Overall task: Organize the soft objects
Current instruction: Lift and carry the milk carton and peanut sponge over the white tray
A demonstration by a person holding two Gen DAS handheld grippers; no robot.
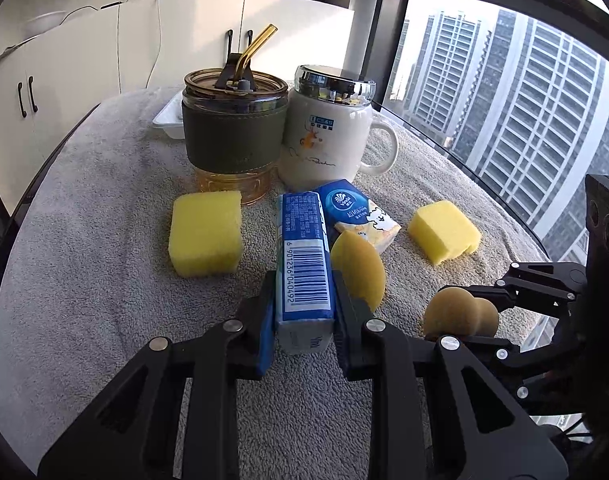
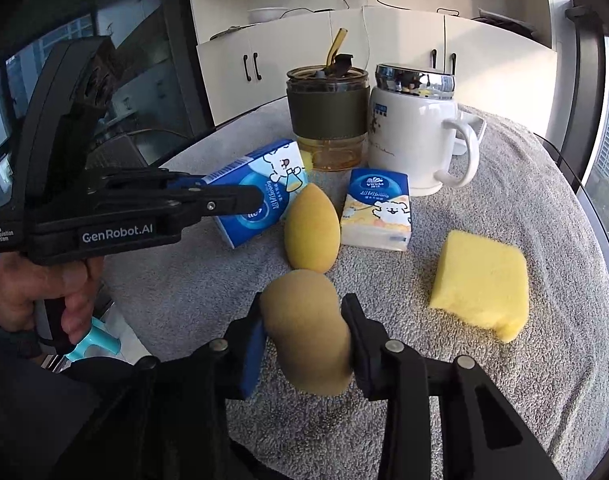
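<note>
Left tongs [image 1: 304, 304] clamped a blue tissue pack [image 1: 304, 264] edge-up over the towel-covered surface [image 1: 104, 280], while right tongs [image 2: 304, 340] squeezed a tan gourd-shaped puff [image 2: 304, 332]. Just beyond lay an egg-shaped puff [image 2: 311, 228] beside a second tissue pack [image 2: 378, 210], with yellow sponges at left [image 1: 206, 232] and right [image 1: 444, 232]. Farther back stood a sleeved glass tumbler [image 1: 234, 128] with a straw and a lidded white mug [image 1: 328, 136], touching or nearly so.
</note>
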